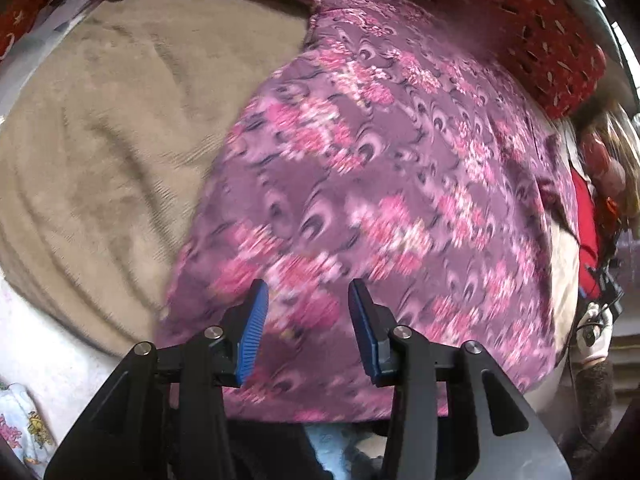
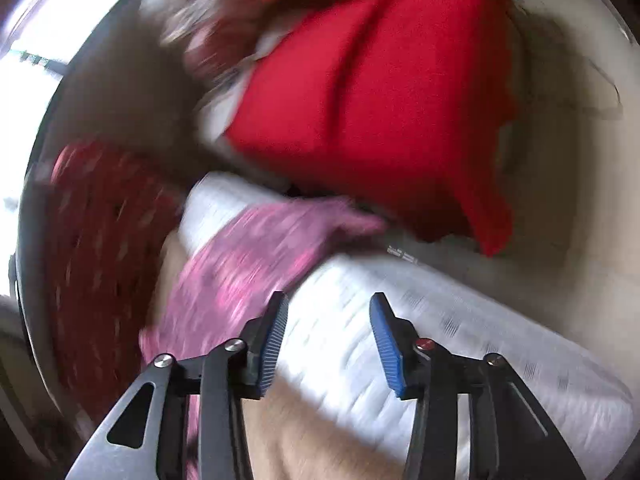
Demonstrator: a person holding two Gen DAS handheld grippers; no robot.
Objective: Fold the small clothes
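A purple garment with pink flowers point(image 1: 380, 180) lies spread over a beige blanket point(image 1: 120, 140). My left gripper point(image 1: 308, 284) hangs over its near part, pointing steeply down. Its blue pads stand apart, with only the fabric below showing between them, so it is open. The right wrist view is badly blurred. There my right gripper point(image 2: 330, 296) is open with nothing between its pads, over a white ribbed cloth point(image 2: 400, 320). A corner of the purple garment point(image 2: 256, 256) lies just left of its left finger.
A dark red patterned cushion point(image 1: 520, 20) lies beyond the garment, also seen in the right view as a cushion point(image 2: 100, 260). A bright red cloth point(image 2: 380, 100) fills the far side. A white-gloved hand point(image 1: 596, 336) shows at the right edge. A printed light cloth point(image 1: 20, 432) lies at lower left.
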